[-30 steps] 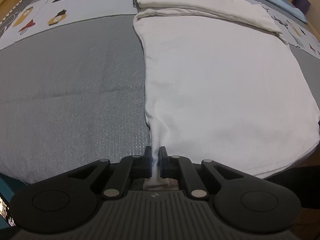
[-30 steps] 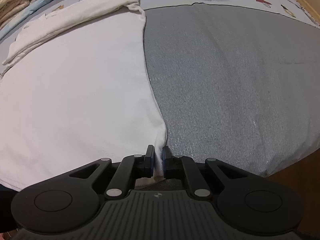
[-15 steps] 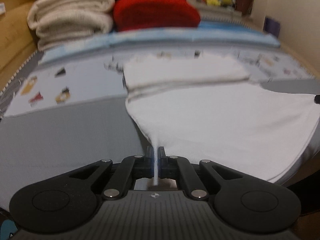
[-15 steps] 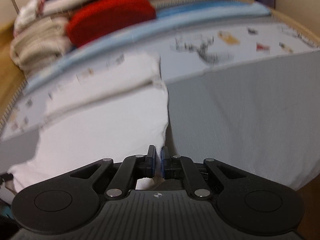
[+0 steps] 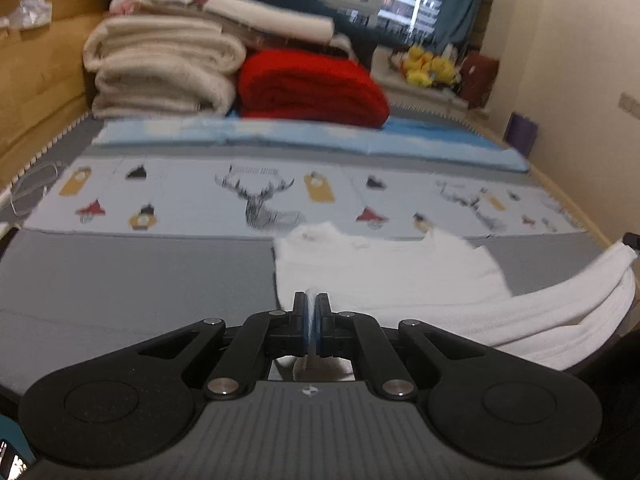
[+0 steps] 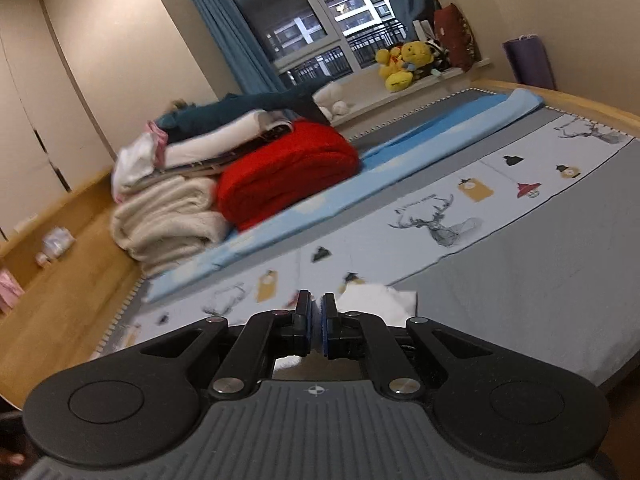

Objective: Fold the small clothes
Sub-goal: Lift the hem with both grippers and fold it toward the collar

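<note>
Both grippers are raised above the bed [image 5: 120, 280], each pinching an edge of the white garment [image 5: 384, 280]. The left gripper [image 5: 311, 312] has its jaws pressed together on a thin fold of the cloth, which trails away to the right in a sagging band while the rest lies doubled over on the grey sheet. The right gripper [image 6: 316, 320] is also closed on white fabric, a bit of it showing just beyond the fingertips. Farther back on the bed sit a folded red blanket [image 5: 312, 88] and a stack of cream blankets [image 5: 160, 68] beside it.
</note>
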Motion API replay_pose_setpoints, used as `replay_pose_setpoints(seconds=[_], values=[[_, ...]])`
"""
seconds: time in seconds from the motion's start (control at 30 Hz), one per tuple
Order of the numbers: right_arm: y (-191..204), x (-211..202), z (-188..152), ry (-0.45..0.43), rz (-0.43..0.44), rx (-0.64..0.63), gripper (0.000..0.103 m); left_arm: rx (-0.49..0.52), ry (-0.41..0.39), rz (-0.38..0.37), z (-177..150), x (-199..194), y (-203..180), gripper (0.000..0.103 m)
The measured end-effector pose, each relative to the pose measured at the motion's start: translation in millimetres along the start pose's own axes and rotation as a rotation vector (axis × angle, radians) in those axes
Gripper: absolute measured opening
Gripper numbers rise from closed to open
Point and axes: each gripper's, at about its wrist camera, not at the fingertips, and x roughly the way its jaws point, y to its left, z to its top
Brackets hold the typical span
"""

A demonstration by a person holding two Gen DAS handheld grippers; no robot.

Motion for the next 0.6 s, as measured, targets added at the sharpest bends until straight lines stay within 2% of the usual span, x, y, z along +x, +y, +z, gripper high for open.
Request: replay_pose_setpoints(seconds=[0.1,0.27,0.33,0.4,0.5,0.6], values=[[-9,36,-2,0.057,-0.042,0.036,0.004,0.002,0.041,-0.003,14,39,6,0.003],[-12,104,7,0.112,-0.122,-0.044,0.004,0.073,0.1,-0.009,51,117,17,0.003],[-15,131,12,0.137,-0.127,-0.083,0.004,0.086,0.135,-0.013,60,148,23,0.003],[-24,161,14,0.178,-0.156,-0.117,0.004,0.092,0.164,-0.003,58,176,29,0.003],[-39,191,6,0.229,-0.195,-0.118,0.004,0.002,0.253,-0.012,47,207,41,0.003],[-49,209,-7,0.297,-0.228,-0.092,0.004,-0.006,0.262,-0.004,45,218,43,0.003]])
